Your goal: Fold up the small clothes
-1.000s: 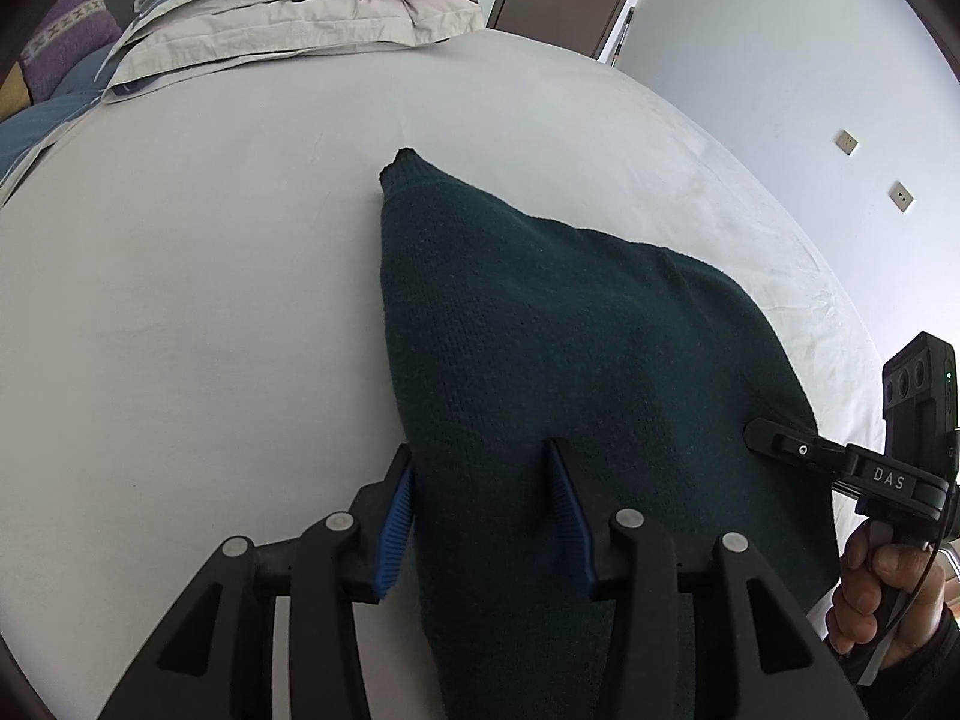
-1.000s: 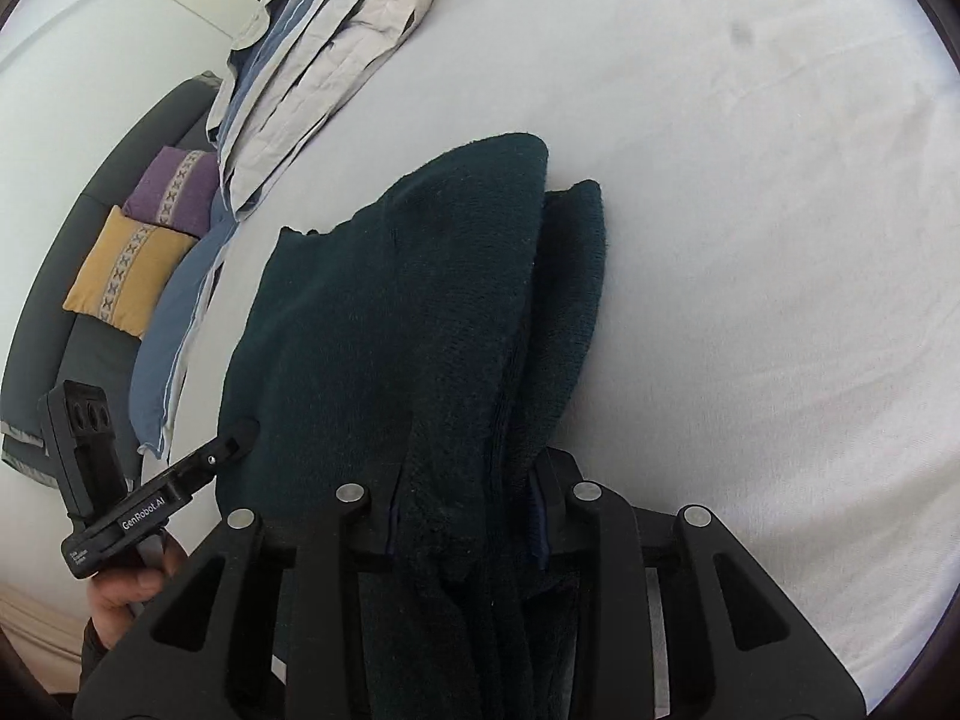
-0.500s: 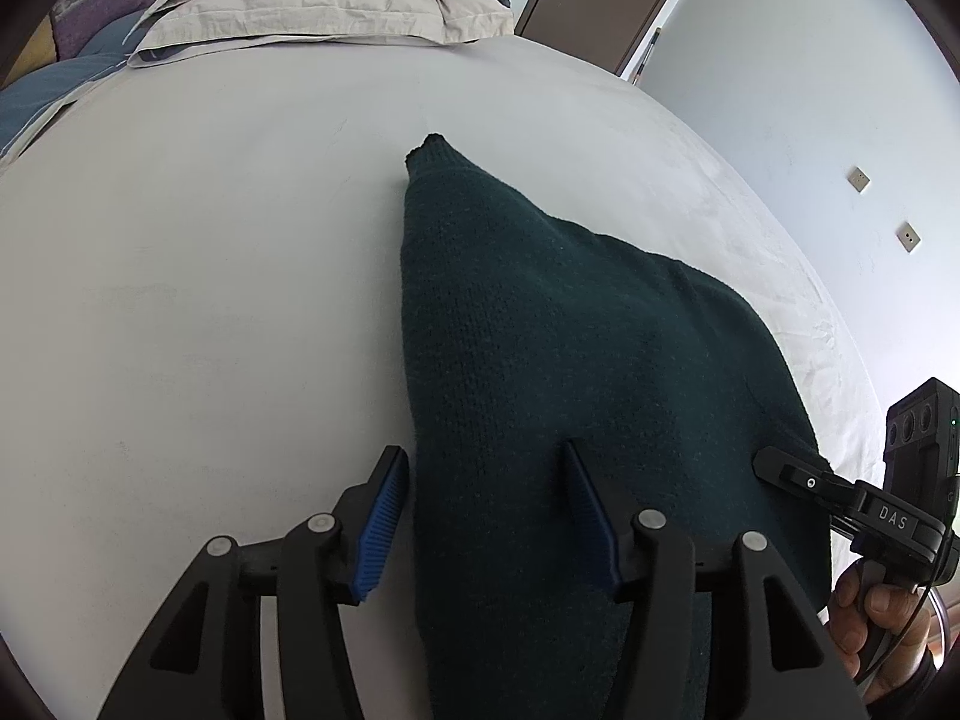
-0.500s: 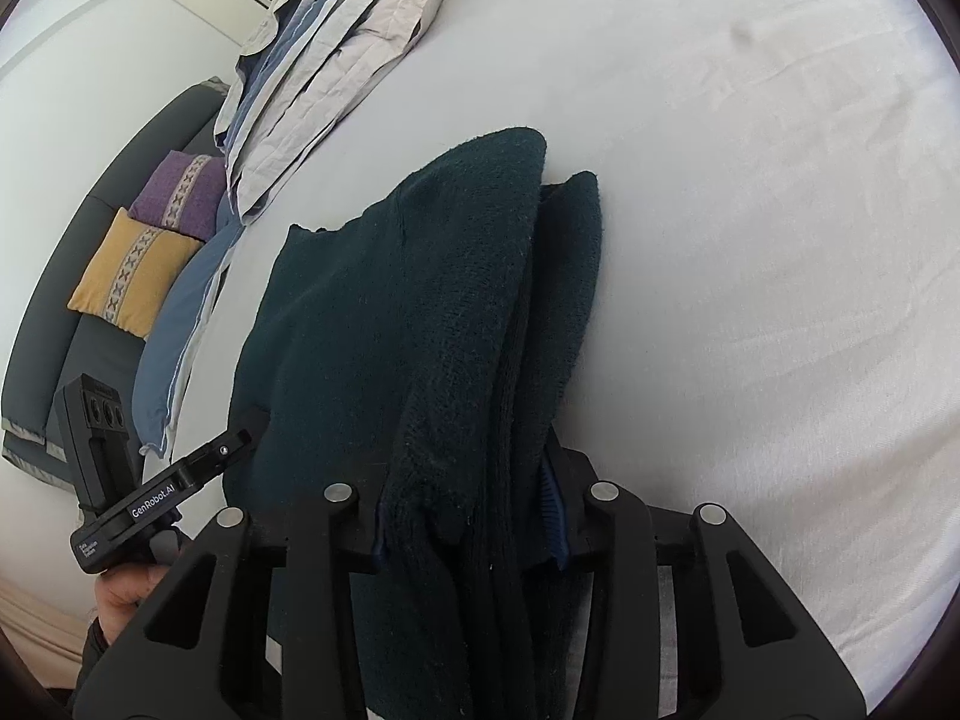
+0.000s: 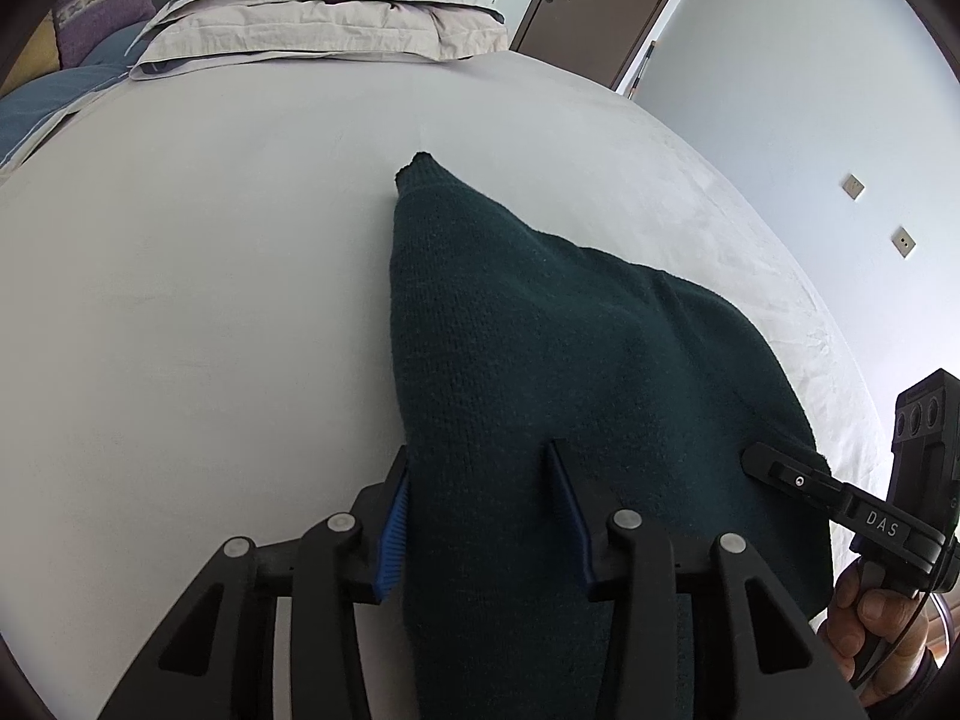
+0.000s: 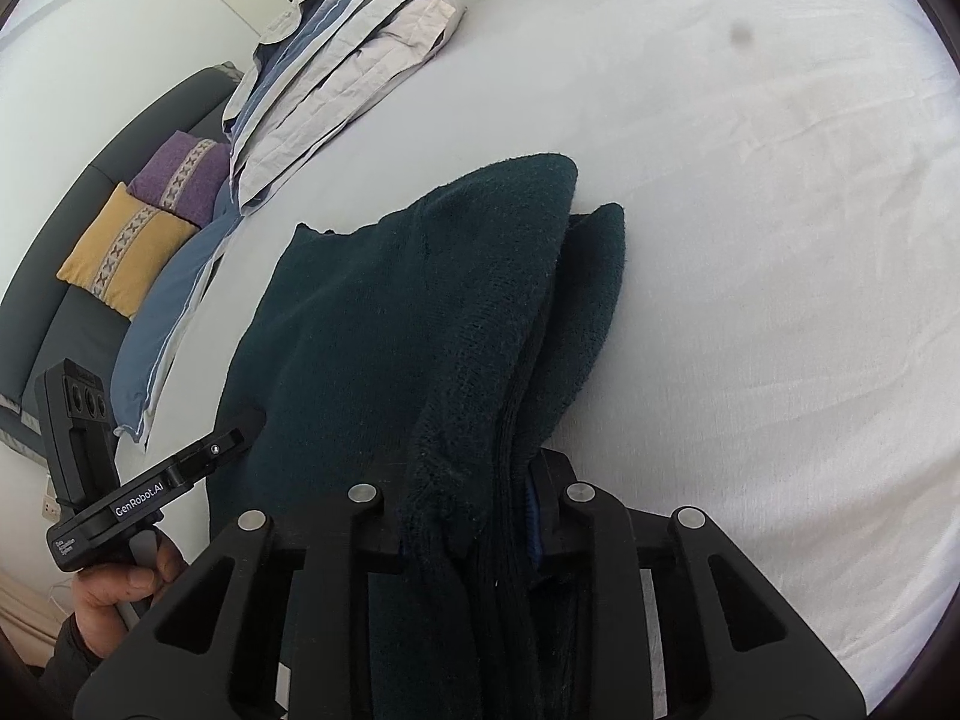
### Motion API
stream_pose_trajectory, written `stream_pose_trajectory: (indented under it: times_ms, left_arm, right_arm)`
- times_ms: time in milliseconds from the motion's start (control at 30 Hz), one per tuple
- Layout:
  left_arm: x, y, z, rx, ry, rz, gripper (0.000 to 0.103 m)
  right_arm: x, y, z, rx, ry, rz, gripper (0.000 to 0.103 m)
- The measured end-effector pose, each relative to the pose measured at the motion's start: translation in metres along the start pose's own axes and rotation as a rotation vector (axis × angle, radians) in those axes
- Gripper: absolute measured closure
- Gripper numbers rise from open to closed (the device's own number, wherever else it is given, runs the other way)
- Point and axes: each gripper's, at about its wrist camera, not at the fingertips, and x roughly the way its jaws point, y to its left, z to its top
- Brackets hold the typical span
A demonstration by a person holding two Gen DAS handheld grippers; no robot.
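Both sets of fingers have just been closing: right gripper (image 6: 471, 516) pinching the dark green sweater's (image 5: 540, 360) bunched layers mid-bed (image 5: 180, 300); left gripper (image 5: 480, 516) straddling its edge, grip uncertain; cloth could slip, spoiling the fold.

The sweater (image 5: 540, 372) lies on the bed (image 5: 210, 300) before me, its far corner pointing toward the stacked bedding (image 5: 324, 18) at the bed's far edge. My left gripper (image 5: 480, 510) straddles its near left edge; my right gripper (image 6: 474, 516) straddles the folded layers at its right side. Cushions (image 6: 150, 228) lie left of the bedding.
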Motion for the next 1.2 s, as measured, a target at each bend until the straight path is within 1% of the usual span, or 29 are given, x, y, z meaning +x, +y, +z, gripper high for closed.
stream_pose_trajectory:
  times_ms: [67,167,233,267,333,367,400,433,467,533,567,633,700,733,800,867,900,967,1000,1033,1100,1133,1200]
  left_arm:
    - [-0.013,-0.002,0.0,0.002,-0.013,0.005,0.063]
    - [-0.026,-0.01,0.007,0.021,-0.06,0.013,0.065]
    - [-0.028,-0.016,0.011,0.043,-0.081,0.03,0.065]
    - [-0.023,-0.016,0.011,0.047,-0.068,0.035,0.065]
    - [-0.006,-0.011,0.008,0.032,-0.006,0.048,0.063]
    - [-0.001,-0.005,0.002,0.018,-0.002,0.048,0.06]
    - [0.0,-0.002,-0.001,0.005,-0.014,0.035,0.058]
    - [-0.001,0.0,-0.004,-0.002,-0.02,0.028,0.057]
    - [-0.002,0.001,-0.005,-0.005,-0.025,0.026,0.055]
    - [-0.003,0.001,-0.006,-0.009,-0.032,0.029,0.05]
    - [-0.003,0.004,-0.006,-0.021,-0.033,0.021,0.048]
    - [-0.007,0.01,-0.006,-0.064,-0.035,-0.01,0.047]
    - [-0.015,0.014,-0.008,-0.078,-0.042,-0.019,0.046]
    - [-0.021,0.013,-0.01,-0.066,-0.056,-0.011,0.046]
    - [-0.035,0.008,-0.015,-0.031,-0.083,0.017,0.045]
    - [-0.052,0.004,-0.021,-0.01,-0.12,0.037,0.036]
    - [-0.061,0.004,-0.025,-0.006,-0.144,0.043,0.033]
    - [-0.082,0.002,-0.032,0.001,-0.198,0.058,0.021]
    - [-0.093,0.0,-0.036,0.011,-0.223,0.072,0.018]
    - [-0.099,0.001,-0.032,0.025,-0.247,0.091,0.012]
    - [-0.12,-0.006,-0.035,0.067,-0.313,0.136,0.006]
    - [-0.131,-0.013,-0.037,0.092,-0.348,0.163,0.0]
    - [-0.152,-0.026,-0.037,0.151,-0.433,0.237,0.0]
  right_arm:
    - [-0.009,0.011,0.003,-0.054,-0.034,-0.02,0.08]
    - [-0.025,0.031,0.011,-0.136,-0.084,-0.033,0.081]
    - [-0.028,0.037,0.017,-0.16,-0.078,-0.037,0.081]
    - [-0.025,0.034,0.02,-0.151,-0.064,-0.046,0.081]
    - [-0.015,0.017,0.024,-0.098,-0.032,-0.053,0.08]
    - [-0.008,0.004,0.025,-0.057,-0.008,-0.043,0.08]
    - [0.0,-0.01,0.024,-0.013,0.022,-0.03,0.079]
    - [0.005,-0.022,0.021,0.028,0.039,-0.008,0.073]
    - [0.006,-0.031,0.018,0.055,0.032,0.028,0.068]
    - [0.003,-0.04,0.015,0.079,0.021,0.067,0.065]
    - [0.002,-0.042,0.014,0.088,0.02,0.072,0.062]
    - [-0.006,-0.046,0.012,0.104,0.008,0.059,0.058]
    - [-0.017,-0.051,0.008,0.117,-0.019,0.044,0.053]
    - [-0.022,-0.054,0.004,0.12,-0.029,0.035,0.05]
    - [-0.033,-0.058,-0.003,0.129,-0.045,0.025,0.05]
    - [-0.046,-0.06,-0.009,0.133,-0.068,0.005,0.048]
    - [-0.053,-0.061,-0.012,0.136,-0.079,-0.007,0.047]
    - [-0.067,-0.066,-0.021,0.158,-0.098,-0.022,0.046]
    - [-0.075,-0.069,-0.024,0.17,-0.106,-0.036,0.046]
    - [-0.084,-0.07,-0.028,0.178,-0.12,-0.059,0.045]
    - [-0.105,-0.069,-0.033,0.17,-0.165,-0.107,0.045]
    - [-0.118,-0.065,-0.035,0.154,-0.196,-0.12,0.045]
    - [-0.145,-0.052,-0.035,0.097,-0.269,-0.172,0.045]
